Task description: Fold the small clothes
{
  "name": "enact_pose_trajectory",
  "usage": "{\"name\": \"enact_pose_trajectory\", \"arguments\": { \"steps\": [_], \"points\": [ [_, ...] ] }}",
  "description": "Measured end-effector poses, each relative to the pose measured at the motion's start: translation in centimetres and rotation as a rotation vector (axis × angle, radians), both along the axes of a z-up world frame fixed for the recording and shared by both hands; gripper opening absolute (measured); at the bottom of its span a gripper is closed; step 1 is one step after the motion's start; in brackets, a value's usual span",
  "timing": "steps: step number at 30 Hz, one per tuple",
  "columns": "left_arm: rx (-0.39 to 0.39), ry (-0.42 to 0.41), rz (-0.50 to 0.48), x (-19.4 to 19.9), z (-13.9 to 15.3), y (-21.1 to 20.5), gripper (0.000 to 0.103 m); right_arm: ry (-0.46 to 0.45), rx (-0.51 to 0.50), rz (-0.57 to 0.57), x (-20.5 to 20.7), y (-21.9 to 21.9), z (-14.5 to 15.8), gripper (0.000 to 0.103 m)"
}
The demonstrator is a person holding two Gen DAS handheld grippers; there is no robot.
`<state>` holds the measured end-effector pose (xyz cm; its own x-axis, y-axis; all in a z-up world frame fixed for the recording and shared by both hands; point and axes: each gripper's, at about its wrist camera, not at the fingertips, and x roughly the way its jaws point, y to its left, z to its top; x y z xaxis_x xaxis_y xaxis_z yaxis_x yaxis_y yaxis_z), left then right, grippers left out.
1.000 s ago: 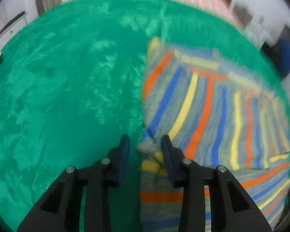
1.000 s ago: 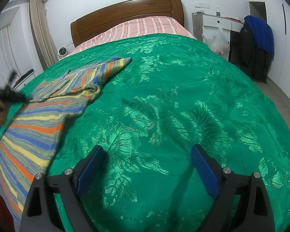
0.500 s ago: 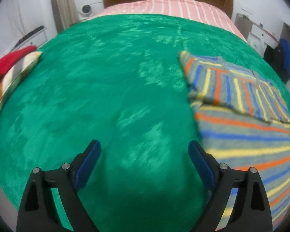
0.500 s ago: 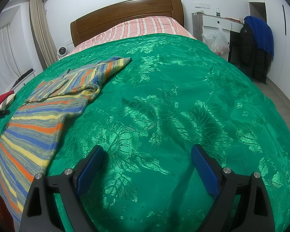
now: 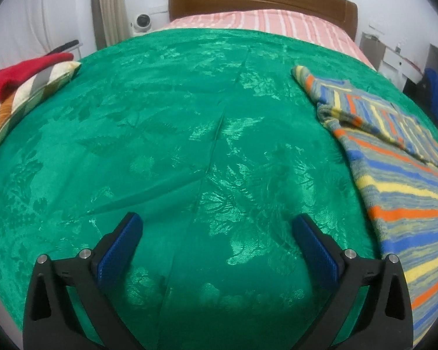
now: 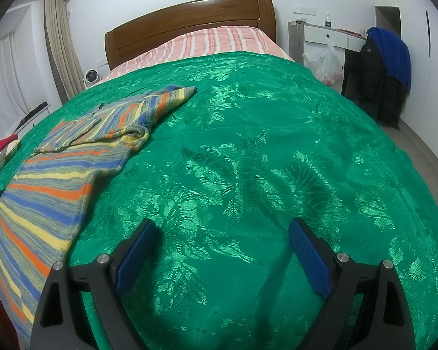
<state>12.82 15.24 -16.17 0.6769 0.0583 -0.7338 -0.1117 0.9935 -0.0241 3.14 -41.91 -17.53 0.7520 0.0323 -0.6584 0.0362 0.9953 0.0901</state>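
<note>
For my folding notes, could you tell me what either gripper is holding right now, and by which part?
Nothing is held. The left gripper is opening over bare green bedspread; the right gripper is open too. The striped sweater lies untouched.

no text, label, brand or number can be read in either view. the bottle (image 6: pixel 327 19) on the white desk (image 6: pixel 325 36) carries a label, but it is too small to make out.
</note>
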Motion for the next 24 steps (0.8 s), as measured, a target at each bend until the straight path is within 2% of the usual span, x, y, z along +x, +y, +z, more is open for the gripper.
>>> {"name": "enact_pose_trajectory", "arguments": {
  "steps": [24],
  "points": [
    [0.016,-0.014,0.004,-0.50,-0.29,-0.44,0.103,0.000,0.001,0.000,-0.01,0.00,-0.04,0.091]
  ]
}}
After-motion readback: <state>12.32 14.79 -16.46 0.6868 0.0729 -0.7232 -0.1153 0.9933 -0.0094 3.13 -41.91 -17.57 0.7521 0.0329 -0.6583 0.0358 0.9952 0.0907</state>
